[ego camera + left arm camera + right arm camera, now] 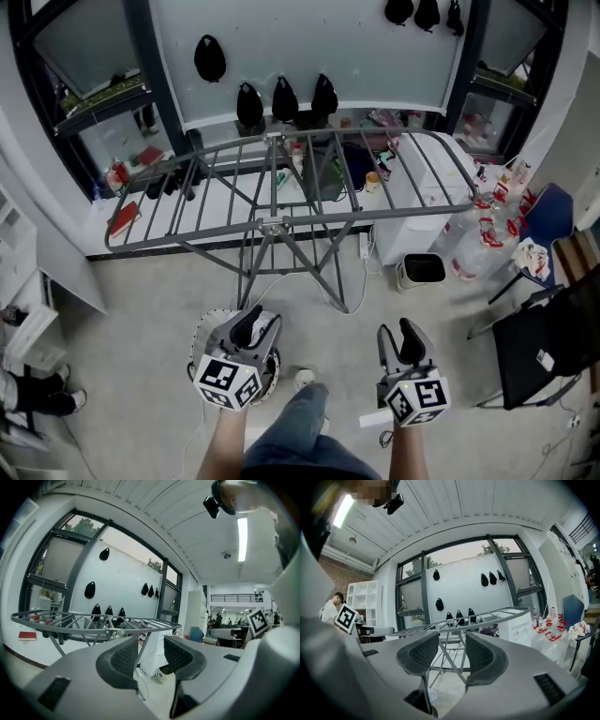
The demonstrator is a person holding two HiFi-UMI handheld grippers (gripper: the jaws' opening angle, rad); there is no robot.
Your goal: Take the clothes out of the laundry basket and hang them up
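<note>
Centrally, a grey folding drying rack (281, 225) stands on the pale floor, its rails fanning toward the upper left and upper right of the head view. It also appears ahead of the jaws in the left gripper view (93, 620) and the right gripper view (487, 616).

Lower left of centre: the left gripper (251, 328), with its marker cube nearest the camera. Its own view shows the left gripper (150, 656) with jaws spread apart and only the rack and floor between the ribbed pads.

Lower right of centre: the right gripper (401, 337). In its own view the right gripper (452, 651) likewise has jaws parted and grips no object.

Directly under the left gripper lies the laundry basket (274, 366), round and white-rimmed, resting on the floor and largely covered. Its contents cannot be made out.

Upper centre: black caps (248, 103) hang on the white wall behind the rack. A white cabinet (422, 234) stands under the rack's right wing, with a small bin (424, 270) beside it. At the right edge is a black chair (544, 347). At the bottom centre is the person's leg (300, 422).
</note>
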